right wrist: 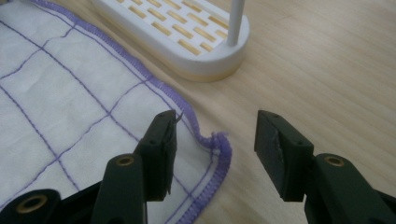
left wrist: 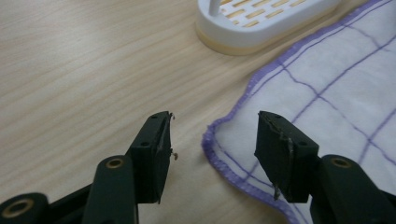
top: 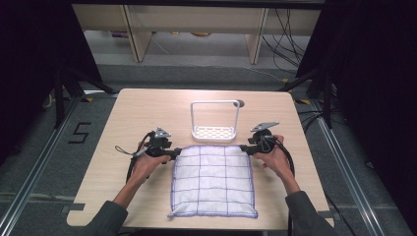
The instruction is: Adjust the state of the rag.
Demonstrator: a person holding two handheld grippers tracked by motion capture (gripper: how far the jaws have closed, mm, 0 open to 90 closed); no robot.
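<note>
Both claws, left claw (left wrist: pixel 214 140) and right claw (right wrist: pixel 215 140), gape over cloth (top: pixel 212 179) corners.

White slotted rack (top: pixel 214 132) w/ wire handle on wood table (top: pixel 137 113); shelving (top: pixel 196 24) & cables (top: pixel 287 34) behind.

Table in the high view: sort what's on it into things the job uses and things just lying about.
In use:
- white cloth with purple grid
- left hand-held gripper, jaws open at the cloth's far left corner
- right hand-held gripper, jaws open at its far right corner

Lying about:
- white slotted rack with hoop handle, beyond the cloth
</note>
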